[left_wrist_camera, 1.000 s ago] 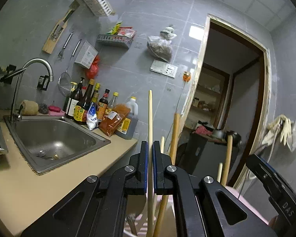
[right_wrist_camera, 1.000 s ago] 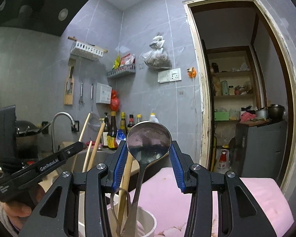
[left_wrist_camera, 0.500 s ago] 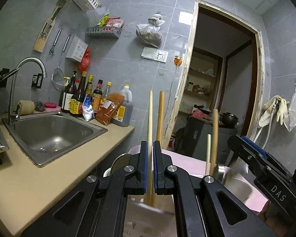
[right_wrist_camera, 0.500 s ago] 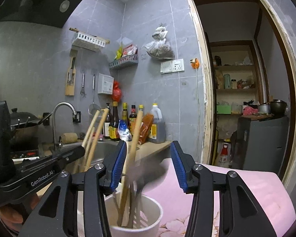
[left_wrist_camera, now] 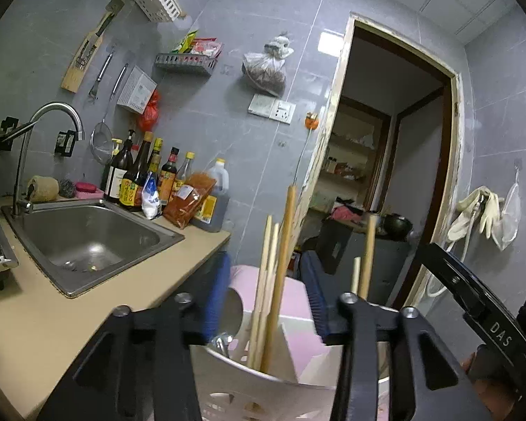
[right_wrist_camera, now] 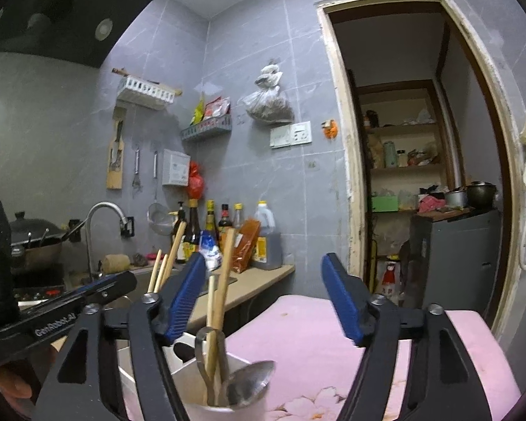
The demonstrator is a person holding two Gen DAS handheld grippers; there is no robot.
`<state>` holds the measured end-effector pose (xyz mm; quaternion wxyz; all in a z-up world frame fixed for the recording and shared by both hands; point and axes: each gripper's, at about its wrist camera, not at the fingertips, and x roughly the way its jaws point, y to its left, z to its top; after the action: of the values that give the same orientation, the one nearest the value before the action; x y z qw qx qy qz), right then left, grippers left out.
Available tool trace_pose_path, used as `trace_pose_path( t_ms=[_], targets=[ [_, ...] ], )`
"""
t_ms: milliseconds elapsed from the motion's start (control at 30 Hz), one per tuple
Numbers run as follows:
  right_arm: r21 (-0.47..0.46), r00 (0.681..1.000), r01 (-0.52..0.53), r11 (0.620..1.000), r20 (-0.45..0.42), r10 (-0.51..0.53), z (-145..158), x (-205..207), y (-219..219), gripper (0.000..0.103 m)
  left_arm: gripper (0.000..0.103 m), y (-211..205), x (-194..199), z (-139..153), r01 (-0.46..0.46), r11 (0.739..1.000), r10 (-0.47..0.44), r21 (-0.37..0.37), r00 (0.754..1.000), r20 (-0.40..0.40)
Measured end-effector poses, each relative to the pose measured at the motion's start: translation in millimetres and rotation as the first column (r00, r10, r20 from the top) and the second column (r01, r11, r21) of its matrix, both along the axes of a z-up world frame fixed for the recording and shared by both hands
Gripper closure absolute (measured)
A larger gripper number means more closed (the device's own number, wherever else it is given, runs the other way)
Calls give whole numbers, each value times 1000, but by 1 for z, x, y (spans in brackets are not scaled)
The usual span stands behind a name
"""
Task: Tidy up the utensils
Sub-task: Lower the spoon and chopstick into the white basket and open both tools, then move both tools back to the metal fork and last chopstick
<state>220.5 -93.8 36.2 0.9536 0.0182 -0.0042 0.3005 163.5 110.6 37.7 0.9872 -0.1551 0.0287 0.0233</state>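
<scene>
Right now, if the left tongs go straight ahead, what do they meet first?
Likely the wooden chopsticks standing in the white utensil holder: they rise between the open left tongs. Depth is unclear; the pink cloth lies behind.

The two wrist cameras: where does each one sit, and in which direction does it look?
Left wrist: on the left tongs, open, looking over the white utensil holder toward sink and doorway; the right tongs' arm shows at right.
Right wrist: on the right tongs, open, above the holder with ladle, facing the tiled wall; the left tongs' arm shows at left.
Shared: holder, wooden chopsticks, sauce bottles, doorway.
</scene>
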Motion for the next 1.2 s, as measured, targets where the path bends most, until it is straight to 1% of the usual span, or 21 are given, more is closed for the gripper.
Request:
trace_pose_path(
  t_ms=[100,167,267,333,400,500,633,733,867,1033,1133,1200],
  targets=[
    [2,999,47,999,4,-47,6,-6,-17,24,57,-8,-4,7,21,1000,-21,22,1000,0],
    [2,997,79,997,3,-79,9,-9,-31,20,46,-16,-8,11,34,999,-35,40,999,6],
    [-13,991,135,991,0,-135,15,-15,-56,12,35,-31,-13,16,78,995,-79,66,997,4],
    [-32,984,175,984,-3,-176,17,-19,-74,4,29,-41,-14,19,113,991,-113,77,994,-5],
    [-45,979,205,978,-6,-205,18,-22,-88,0,27,-53,-14,19,151,985,-150,83,988,-27],
    [-80,968,247,966,-26,-250,18,-28,-112,0,27,-71,-14,18,222,972,-217,78,974,-67],
    [-129,954,285,950,-53,-294,11,-35,-136,0,27,-98,-13,13,318,944,-305,90,943,-135],
    [-175,943,303,937,-85,-321,3,-39,-151,0,27,-120,-11,6,382,917,-357,111,914,-195],
    [-236,927,308,921,-144,-347,-13,-44,-170,0,27,-148,-6,-6,461,878,-413,126,864,-288],
    [-307,905,290,906,-219,-364,-35,-51,-187,0,27,-172,3,-21,520,844,-440,131,811,-386],
    [-357,890,254,899,-277,-362,-51,-54,-191,0,27,-183,12,-29,553,824,-450,121,769,-454],
    [-376,880,222,900,-320,-351,-59,-55,-190,0,27,-191,19,-35,576,811,-459,103,736,-498]
  ],
)
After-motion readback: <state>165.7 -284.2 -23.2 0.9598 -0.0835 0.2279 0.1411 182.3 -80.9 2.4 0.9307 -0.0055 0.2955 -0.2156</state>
